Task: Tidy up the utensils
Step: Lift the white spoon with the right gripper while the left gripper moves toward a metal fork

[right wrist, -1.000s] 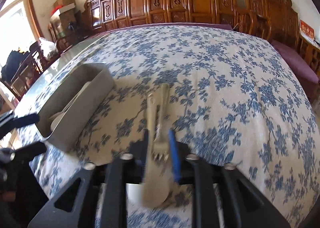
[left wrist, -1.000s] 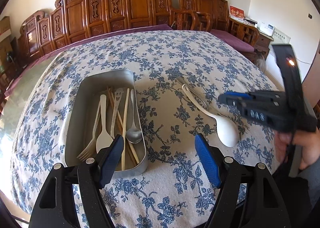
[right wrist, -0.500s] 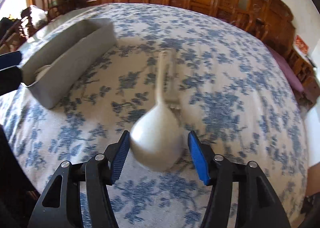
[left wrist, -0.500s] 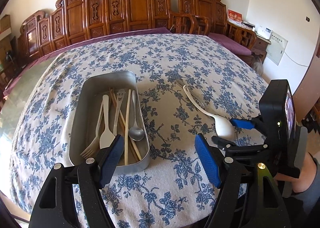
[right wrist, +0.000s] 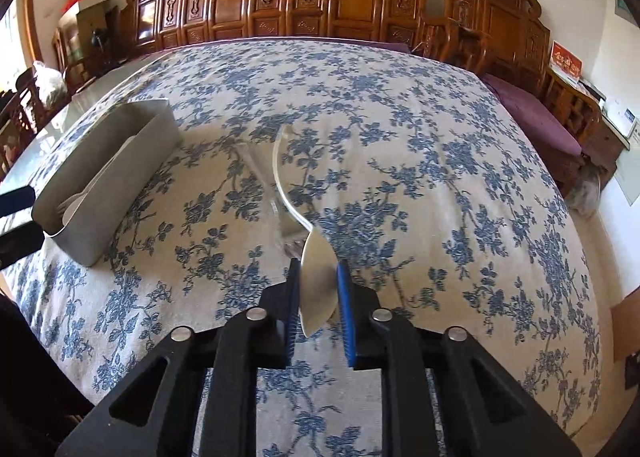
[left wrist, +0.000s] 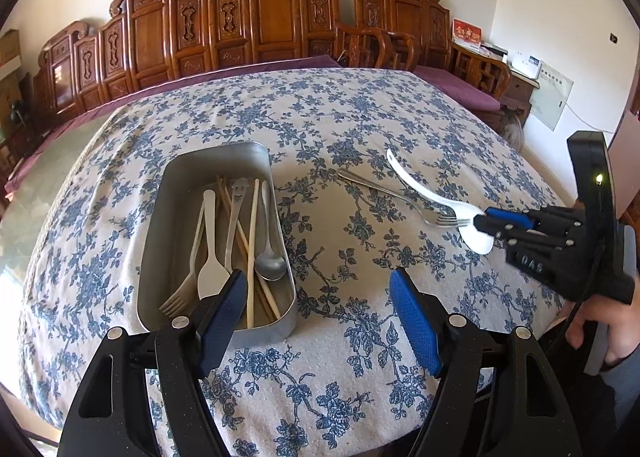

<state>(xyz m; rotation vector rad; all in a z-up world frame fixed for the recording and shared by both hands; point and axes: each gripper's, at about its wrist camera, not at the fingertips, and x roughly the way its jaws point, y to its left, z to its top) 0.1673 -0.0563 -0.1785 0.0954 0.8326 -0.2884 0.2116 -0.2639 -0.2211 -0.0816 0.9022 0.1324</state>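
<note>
My right gripper (right wrist: 318, 289) is clamping the bowl of the white spoon (right wrist: 316, 277); its jaws have just been closing and the blue pads are now pressing the bowl on both sides. The spoon is standing on edge between them, its thin handle curving away from me over the cloth. From the left camera I am seeing the same gripper (left wrist: 486, 221) reaching in from the right edge, a hand (left wrist: 604, 321) wrapped around its grip, with the spoon (left wrist: 424, 193) angling up to the left.

My left gripper (left wrist: 318, 307) is hanging with its jaws wide apart and nothing between them, just in front of the near end of the tray.

Going by size, the counter (left wrist: 320, 121) is filling most of both views, covered in a white cloth with blue flowers. Carved wooden chairs (left wrist: 264, 13) are lining the wall behind it. The metal tray (left wrist: 182, 193) is sitting on the left part of the cloth and is holding a fork (left wrist: 188, 277), a pale spoon (left wrist: 210, 257), a piece with a smiley face on its handle (left wrist: 236, 209), chopsticks (left wrist: 252, 241) and a steel spoon (left wrist: 269, 253). A loose steel fork (left wrist: 400, 197) is lying on the cloth to the right of the tray, its tines just beside the clamped spoon's bowl.
</note>
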